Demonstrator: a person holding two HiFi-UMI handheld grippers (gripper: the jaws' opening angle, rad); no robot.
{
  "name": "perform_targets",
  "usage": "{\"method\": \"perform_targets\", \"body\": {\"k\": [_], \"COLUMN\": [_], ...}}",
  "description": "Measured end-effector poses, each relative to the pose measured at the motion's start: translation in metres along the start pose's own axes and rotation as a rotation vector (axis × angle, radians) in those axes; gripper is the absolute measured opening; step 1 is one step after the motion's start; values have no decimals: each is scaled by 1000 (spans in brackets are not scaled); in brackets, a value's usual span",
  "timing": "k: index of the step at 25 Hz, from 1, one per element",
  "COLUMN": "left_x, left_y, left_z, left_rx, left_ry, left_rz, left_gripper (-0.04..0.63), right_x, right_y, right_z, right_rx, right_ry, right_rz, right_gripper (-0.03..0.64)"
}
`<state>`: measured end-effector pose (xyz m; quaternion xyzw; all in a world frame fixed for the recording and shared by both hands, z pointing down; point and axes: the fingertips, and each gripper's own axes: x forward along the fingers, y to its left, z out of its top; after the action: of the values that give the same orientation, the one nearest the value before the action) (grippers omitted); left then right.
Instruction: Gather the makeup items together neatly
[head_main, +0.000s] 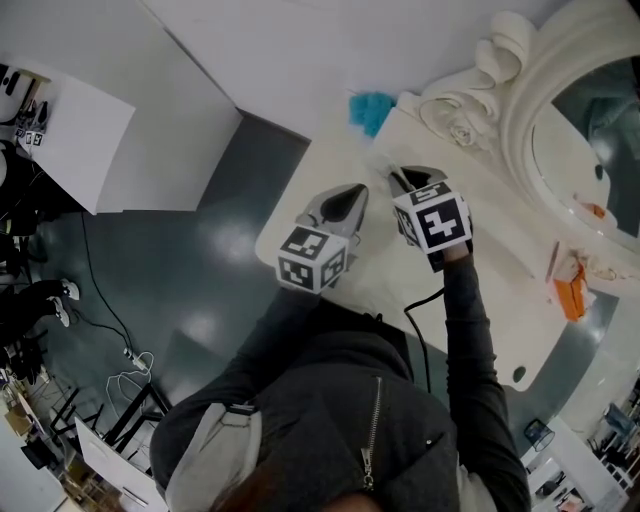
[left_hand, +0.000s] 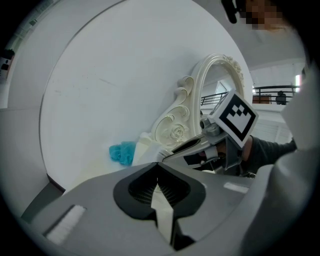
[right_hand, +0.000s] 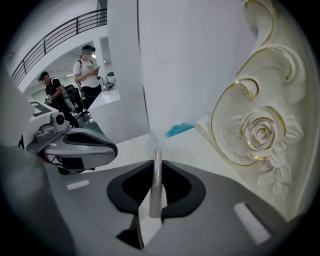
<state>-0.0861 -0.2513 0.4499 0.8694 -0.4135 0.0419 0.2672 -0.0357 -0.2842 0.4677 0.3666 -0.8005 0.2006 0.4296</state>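
Right claw (right_hand: 157, 164) nearly closed, pads pressed on both sides of a slim silvery stick (right_hand: 156, 192), probably a makeup item. Left claw (left_hand: 158, 176) closed at the tips, nothing between the pads, just beside the right one above the same end of the tabletop (head_main: 500, 290).

Stick runs lengthwise between the right pads and pokes out past the tips. Aimed at the blue puff (head_main: 372, 108) lying at the tabletop corner by the ornate mirror frame (head_main: 470, 110). Can't tell if the far end touches the tabletop. Orange item (head_main: 571, 297) well apart, at the opposite end by the mirror-side edge.

Judged light, stiff and smooth, so likely to slip or swivel in the pads. Thin enough to bend or snap if squeezed hard. Best held near mid-length, pads flat on it.
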Motion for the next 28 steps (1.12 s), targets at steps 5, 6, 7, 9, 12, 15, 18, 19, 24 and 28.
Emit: {"method": "perform_targets", "body": {"k": [5,6,7,9,12,15,18,19,24,28], "left_x": [2,2,2,2,1,0,-1,-1,-8,-16], "left_y": [-12,-13,-15,-20,-28,-34,-40,-42,-49,-45], "left_z": [-1,-1,-2,-3,-5,-8,-11,-12,-20,-29], "left_rx": [26,31,37,48,63,74,90,96,128,133], "left_ry": [11,14,17,24,33,41,49,52,72,87], "left_rz": [-35,-41,-47,-58,-79,-93,-105,-109,-115,-95], "left_gripper": [9,9,9,9,9,9,9,9,9,9], "right_x": [-16,-19,-22,-29,-40,-49,-55,-56,-60,-56], "right_y": [-2,-2,-3,-4,-3,0,5,7,22,32], "right_z": [-8,-10,-11,-16,-23,-31,-39,-41,-56,-68], "right_rx": [4,7,9,12,11,7,7,8,1,-19], "right_ry": [-16,-18,-20,-26,-33,-37,-41,-41,-30,-17], "right_rz": [-15,-19,-24,-32,-38,-45,-42,-39,-13,4], "right_gripper": [51,51,51,51,51,51,51,51,51,51]}}
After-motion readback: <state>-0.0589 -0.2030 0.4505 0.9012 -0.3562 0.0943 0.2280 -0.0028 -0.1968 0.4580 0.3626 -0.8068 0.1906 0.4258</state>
